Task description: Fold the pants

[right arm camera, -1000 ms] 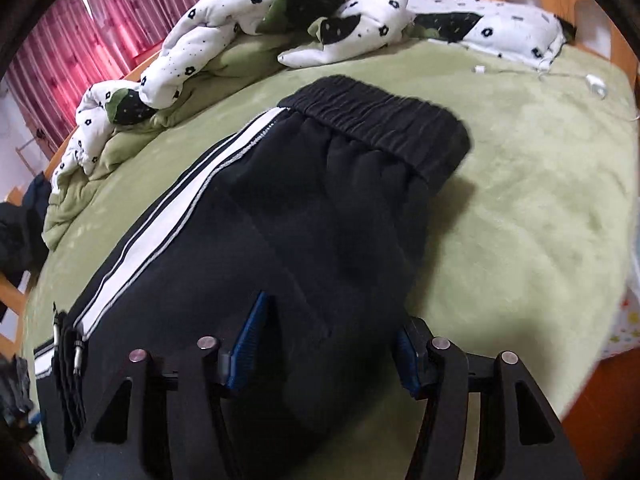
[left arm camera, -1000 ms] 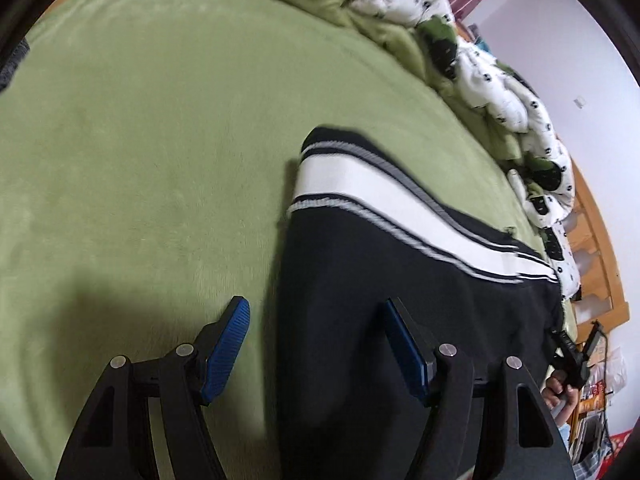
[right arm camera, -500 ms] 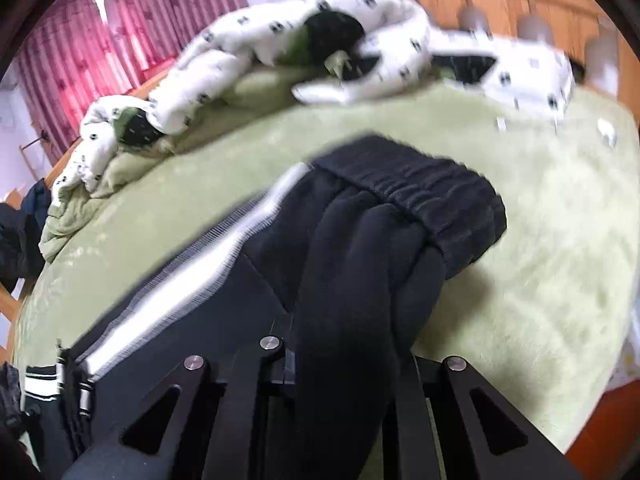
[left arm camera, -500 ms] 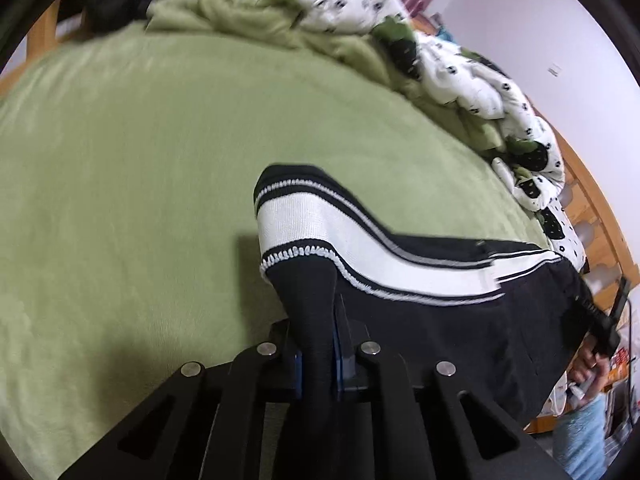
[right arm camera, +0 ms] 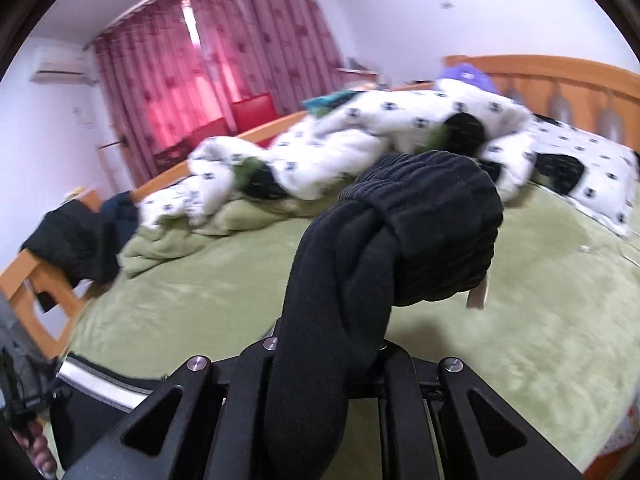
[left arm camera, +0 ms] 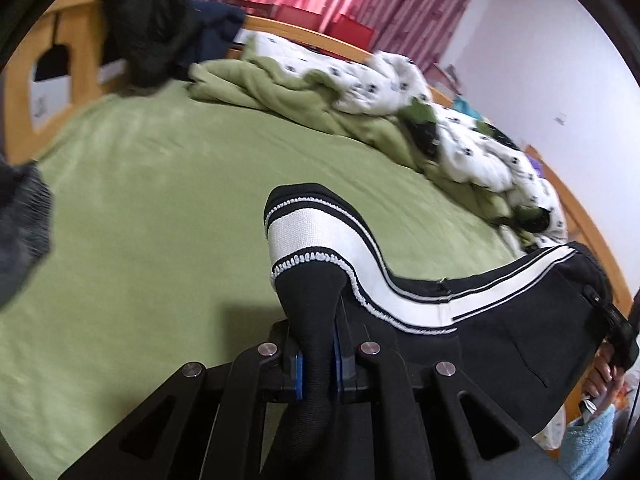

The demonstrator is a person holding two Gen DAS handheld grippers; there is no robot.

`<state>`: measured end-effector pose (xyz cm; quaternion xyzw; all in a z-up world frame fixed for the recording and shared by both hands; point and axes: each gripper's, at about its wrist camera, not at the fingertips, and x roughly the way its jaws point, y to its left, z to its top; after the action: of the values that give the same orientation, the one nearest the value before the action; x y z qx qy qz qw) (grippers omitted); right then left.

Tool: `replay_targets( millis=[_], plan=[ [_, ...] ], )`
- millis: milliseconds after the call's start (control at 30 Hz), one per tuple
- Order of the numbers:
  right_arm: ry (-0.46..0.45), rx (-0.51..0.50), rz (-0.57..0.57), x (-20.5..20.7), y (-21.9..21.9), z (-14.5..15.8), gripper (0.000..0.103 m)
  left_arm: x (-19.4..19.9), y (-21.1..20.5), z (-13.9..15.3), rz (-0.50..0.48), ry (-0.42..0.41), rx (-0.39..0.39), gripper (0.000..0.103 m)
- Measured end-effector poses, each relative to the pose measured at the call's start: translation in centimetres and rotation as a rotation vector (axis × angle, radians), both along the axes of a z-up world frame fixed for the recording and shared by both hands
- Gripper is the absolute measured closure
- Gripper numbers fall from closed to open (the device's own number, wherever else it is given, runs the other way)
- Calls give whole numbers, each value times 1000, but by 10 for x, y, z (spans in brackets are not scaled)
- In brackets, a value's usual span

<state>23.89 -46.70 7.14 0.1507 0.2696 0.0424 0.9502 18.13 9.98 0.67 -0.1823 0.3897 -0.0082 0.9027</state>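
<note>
Black pants (left arm camera: 500, 332) with a white side stripe hang above the green bed sheet (left arm camera: 160, 220), held at both ends. My left gripper (left arm camera: 318, 364) is shut on the leg end just below the striped cuff (left arm camera: 304, 240), which sticks up past the blue pads. In the right wrist view my right gripper (right arm camera: 326, 354) is shut on the pants (right arm camera: 360, 280) near the ribbed waistband (right arm camera: 436, 224), which bunches and droops over the jaws, hiding the pads. The other gripper and a hand show at the right edge of the left wrist view.
A rumpled white patterned duvet (right arm camera: 380, 140) and a green blanket (left arm camera: 288, 92) lie along the far side of the bed. Dark clothes (left arm camera: 152, 20) hang over the wooden footboard (left arm camera: 24, 92). A wooden headboard (right arm camera: 560, 80) and red curtains (right arm camera: 208, 64) stand behind.
Both grippers went from open over the flat pants to shut on them, then rose, lifting the cuff end and the waistband end off the sheet.
</note>
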Motion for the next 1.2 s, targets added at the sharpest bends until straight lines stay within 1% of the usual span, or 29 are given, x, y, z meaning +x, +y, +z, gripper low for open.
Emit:
replay_targets(
  millis=[33,100,167,200,267,300,333,367,400,433,500,533,600,633,667,733,800,833,900,967,1000,1033,1067,1133,1200],
  plan=[
    [-3,10,20,1,9,-1,92,0,10,-1,14,12,16,93],
    [11,14,48,6,26,-11,92,1,29,-12,35,51,53,92],
    [59,12,77,16,42,-37,93,6,40,-34,40,107,81,92],
    [93,7,81,21,48,-52,93,9,45,-49,51,146,83,91],
    [155,-11,69,28,55,-80,93,13,54,-72,92,203,93,84],
    [187,-49,41,34,56,-95,93,12,58,-83,117,228,102,78],
    [229,-83,18,39,54,-111,92,10,63,-92,138,244,102,74],
    [254,-98,5,41,49,-124,91,7,67,-100,154,254,93,73],
    [265,-96,6,38,44,-131,91,5,70,-106,162,260,84,69],
    [279,-83,16,36,38,-138,90,1,73,-109,170,266,81,67],
    [301,-79,51,30,30,-148,88,-5,76,-113,186,275,81,66],
    [322,-91,74,24,30,-154,88,-9,76,-114,190,276,83,60],
    [358,-100,101,14,32,-163,85,-20,76,-110,211,266,97,52],
    [374,-100,111,7,32,-166,79,-27,75,-108,218,255,98,50],
    [388,-99,109,1,33,-168,68,-34,74,-107,220,246,91,49],
    [378,-101,68,-22,26,-167,60,-46,68,-104,206,232,73,49],
    [351,-68,59,-38,16,-160,60,-56,63,-103,196,225,59,49],
    [339,-65,52,-43,11,-159,58,-58,60,-103,193,225,54,48],
    [331,-96,37,-49,2,-156,53,-64,56,-105,189,236,39,47],
    [340,-92,41,-47,-4,-159,52,-68,51,-107,180,241,24,47],
    [350,-65,43,-46,-8,-161,52,-70,48,-108,176,244,27,47],
    [354,-16,43,-45,-12,-161,52,-70,44,-108,177,244,39,46],
    [350,7,40,-43,-14,-159,52,-71,40,-108,178,244,61,46],
    [319,72,27,-40,-19,-153,51,-72,35,-108,181,245,77,45],
    [314,129,27,-29,-21,-152,44,-73,32,-106,197,244,75,45]
  ],
)
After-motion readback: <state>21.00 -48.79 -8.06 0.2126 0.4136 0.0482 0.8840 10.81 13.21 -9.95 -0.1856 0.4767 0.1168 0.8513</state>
